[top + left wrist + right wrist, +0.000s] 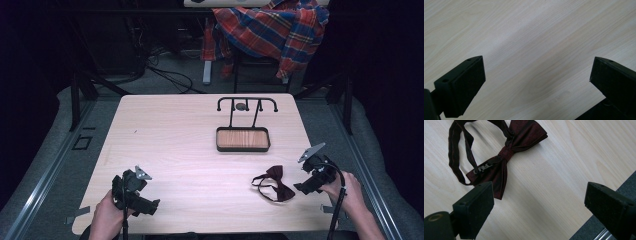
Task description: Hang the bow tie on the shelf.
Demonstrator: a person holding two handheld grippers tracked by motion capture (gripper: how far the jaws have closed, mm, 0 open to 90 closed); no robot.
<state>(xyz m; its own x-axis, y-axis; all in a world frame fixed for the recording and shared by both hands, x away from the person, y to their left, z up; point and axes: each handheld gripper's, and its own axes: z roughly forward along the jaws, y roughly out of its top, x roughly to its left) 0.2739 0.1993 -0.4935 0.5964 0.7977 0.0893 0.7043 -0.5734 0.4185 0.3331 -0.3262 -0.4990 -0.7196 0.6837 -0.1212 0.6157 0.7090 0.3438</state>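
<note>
Light falls from overhead onto the table (165, 130), which is brightly and evenly lit; surroundings beyond the table are near black. A soft diagonal shadow band crosses the tabletop in the left gripper view. Wood grain is sharp; near black jaws slightly soft. No glare noted.

Satiny cloth bow tie (506, 152) on smooth, matt wood table (564, 170).
</note>
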